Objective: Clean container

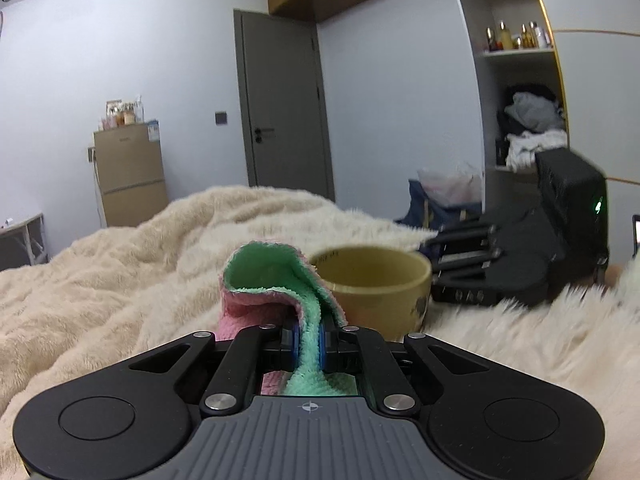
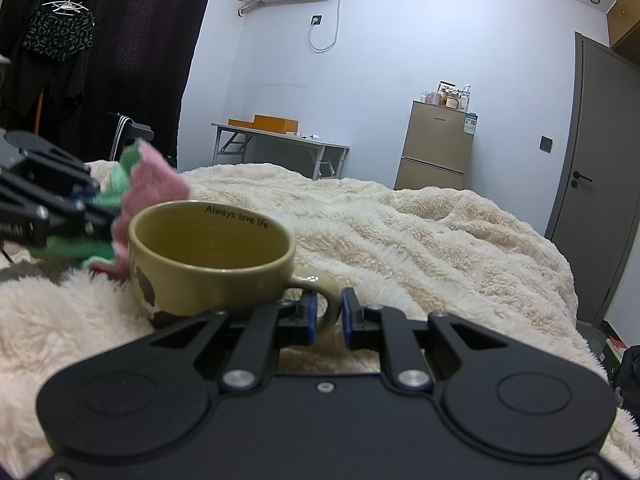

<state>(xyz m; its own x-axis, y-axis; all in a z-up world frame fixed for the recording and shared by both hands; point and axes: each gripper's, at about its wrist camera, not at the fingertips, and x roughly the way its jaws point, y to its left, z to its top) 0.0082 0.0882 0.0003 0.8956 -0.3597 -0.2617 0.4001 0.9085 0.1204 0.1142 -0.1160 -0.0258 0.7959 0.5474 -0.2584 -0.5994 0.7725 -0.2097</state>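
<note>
A tan mug [image 2: 212,264] printed "Always love life" stands upright on the fluffy cream blanket [image 2: 420,232]. My right gripper [image 2: 328,316] is shut on the mug's handle [image 2: 320,288], its blue pads on either side of the loop. My left gripper [image 1: 308,344] is shut on a pink and green cloth [image 1: 276,280], which bunches up in front of the mug [image 1: 376,288] just left of its rim. In the right wrist view the left gripper [image 2: 96,208] and cloth [image 2: 152,188] sit at the mug's left side. The right gripper [image 1: 444,264] appears behind the mug in the left wrist view.
The blanket covers a bed that fills the foreground. Beyond it stand a small fridge [image 2: 436,148] with bottles on top, a folding table [image 2: 280,140], a grey door [image 1: 284,108] and open shelves [image 1: 520,100] with clothes. A dark bag [image 1: 432,204] sits past the bed's edge.
</note>
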